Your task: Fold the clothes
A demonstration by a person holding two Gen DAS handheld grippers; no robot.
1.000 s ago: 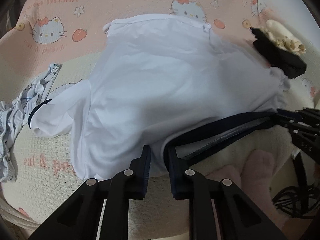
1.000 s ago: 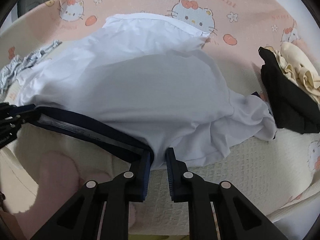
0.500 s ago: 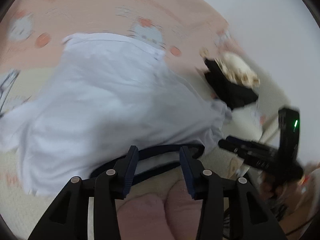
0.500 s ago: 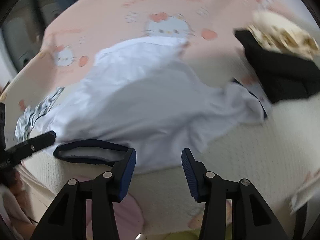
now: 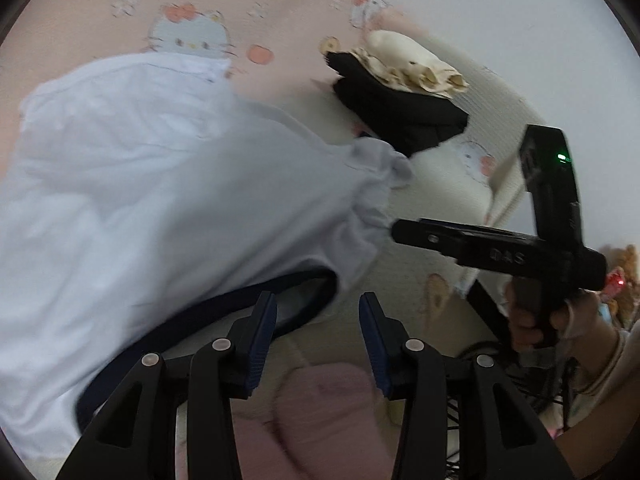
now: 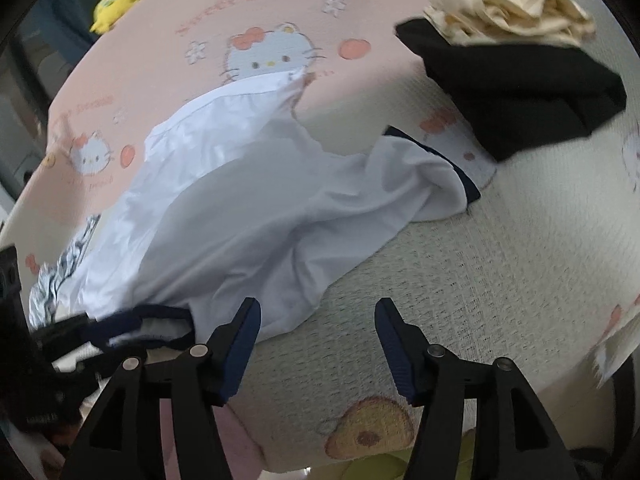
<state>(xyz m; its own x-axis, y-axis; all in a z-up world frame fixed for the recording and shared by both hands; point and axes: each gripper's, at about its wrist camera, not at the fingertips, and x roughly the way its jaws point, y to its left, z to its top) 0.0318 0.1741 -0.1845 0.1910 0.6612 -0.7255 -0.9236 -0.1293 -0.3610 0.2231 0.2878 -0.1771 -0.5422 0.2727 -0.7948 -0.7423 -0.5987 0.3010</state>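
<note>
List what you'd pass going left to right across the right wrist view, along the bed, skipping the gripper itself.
Striped grey garment → white shirt with navy trim → black folded garment, with the cream garment on top of it.

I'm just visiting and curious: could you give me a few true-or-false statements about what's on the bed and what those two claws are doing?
1. The white shirt lies spread on the bed. True.
2. The right gripper clamps the shirt. False: its jaws have just been opening, with nothing between them.
3. A cream garment lies on the black garment. True.
4. The left gripper grips the shirt's dark collar. False: its jaws stand open, off the collar.
</note>
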